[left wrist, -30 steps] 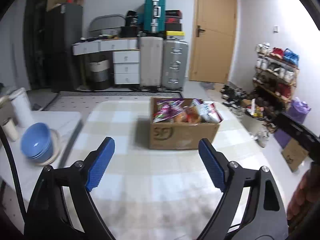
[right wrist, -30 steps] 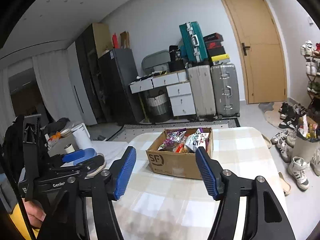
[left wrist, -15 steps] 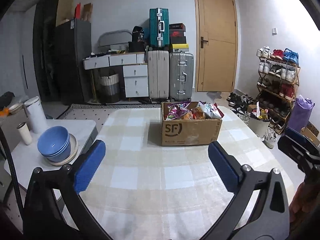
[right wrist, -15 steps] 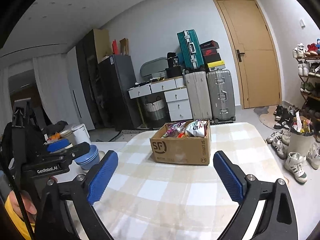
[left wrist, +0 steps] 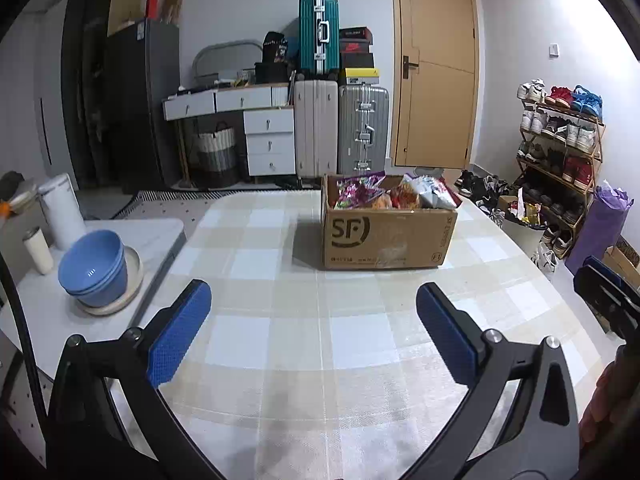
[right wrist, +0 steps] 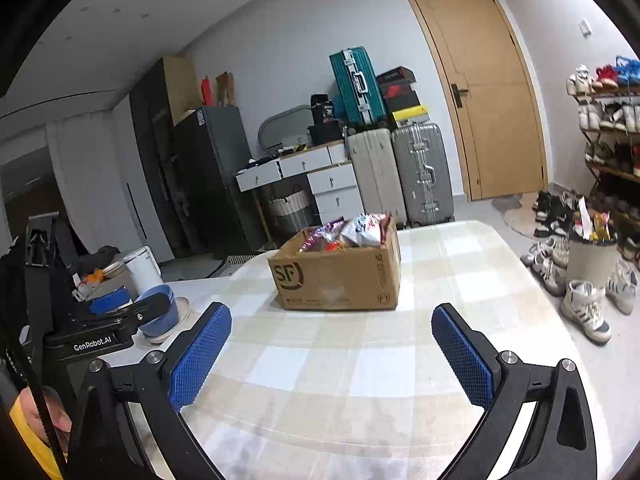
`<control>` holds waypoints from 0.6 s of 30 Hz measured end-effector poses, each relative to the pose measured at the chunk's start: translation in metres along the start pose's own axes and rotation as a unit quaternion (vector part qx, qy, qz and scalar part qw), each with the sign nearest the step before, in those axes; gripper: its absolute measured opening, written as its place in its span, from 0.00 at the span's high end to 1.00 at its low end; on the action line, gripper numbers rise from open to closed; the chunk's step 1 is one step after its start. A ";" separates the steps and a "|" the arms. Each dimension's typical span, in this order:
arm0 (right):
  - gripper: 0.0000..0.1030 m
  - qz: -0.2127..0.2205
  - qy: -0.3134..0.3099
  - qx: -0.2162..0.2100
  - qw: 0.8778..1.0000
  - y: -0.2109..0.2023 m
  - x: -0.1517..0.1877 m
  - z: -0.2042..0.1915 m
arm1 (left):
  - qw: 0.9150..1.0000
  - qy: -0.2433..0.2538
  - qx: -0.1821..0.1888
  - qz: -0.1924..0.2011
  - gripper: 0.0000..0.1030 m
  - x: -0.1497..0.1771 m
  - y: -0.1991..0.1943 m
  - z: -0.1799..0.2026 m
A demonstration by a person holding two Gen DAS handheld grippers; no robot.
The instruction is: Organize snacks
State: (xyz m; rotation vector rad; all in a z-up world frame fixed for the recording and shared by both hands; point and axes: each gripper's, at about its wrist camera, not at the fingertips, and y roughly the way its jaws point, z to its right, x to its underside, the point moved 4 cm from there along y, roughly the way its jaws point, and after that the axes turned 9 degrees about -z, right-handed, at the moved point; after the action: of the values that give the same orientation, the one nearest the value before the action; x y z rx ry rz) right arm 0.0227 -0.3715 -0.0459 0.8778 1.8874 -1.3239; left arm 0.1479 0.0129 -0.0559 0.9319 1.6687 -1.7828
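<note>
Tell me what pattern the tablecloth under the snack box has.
The tablecloth is a beige-and-white check, clearest in the left wrist view, under the cardboard box.

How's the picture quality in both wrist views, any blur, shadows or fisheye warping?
Left wrist: sharp, the cardboard box casts a soft shadow to its left, black fisheye corners. Right wrist: also sharp, the door bows and leans noticeably, dark vignette at the edges.

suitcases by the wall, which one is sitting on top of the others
The teal suitcase: it stands on top of the beige suitcase, while that one and the silver suitcase stand on the floor.
</note>
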 end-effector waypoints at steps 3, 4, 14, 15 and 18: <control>0.01 -0.005 0.005 0.003 1.000 0.007 0.004 0.007 | 1.000 -0.008 -0.002 -0.010 0.00 0.003 0.020 -0.004; 0.01 -0.008 0.005 0.005 1.000 0.010 0.006 0.009 | 1.000 -0.011 -0.001 -0.013 0.00 0.005 0.026 -0.004; 0.01 -0.020 0.005 0.012 1.000 0.019 0.018 0.017 | 0.999 -0.015 0.000 -0.028 0.00 0.019 0.053 -0.001; 0.01 -0.021 0.006 0.011 1.000 0.020 0.019 0.017 | 1.000 -0.016 -0.001 -0.026 0.00 0.018 0.053 -0.001; 0.01 -0.019 0.005 0.009 1.000 0.019 0.018 0.016 | 1.000 -0.017 -0.003 -0.022 0.00 0.019 0.050 -0.001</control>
State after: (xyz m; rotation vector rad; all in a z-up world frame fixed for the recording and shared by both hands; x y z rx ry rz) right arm 0.0298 -0.3788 -0.0747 0.8628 1.9128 -1.3636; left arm 0.1742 0.0106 -0.1021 0.8643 1.6851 -1.8126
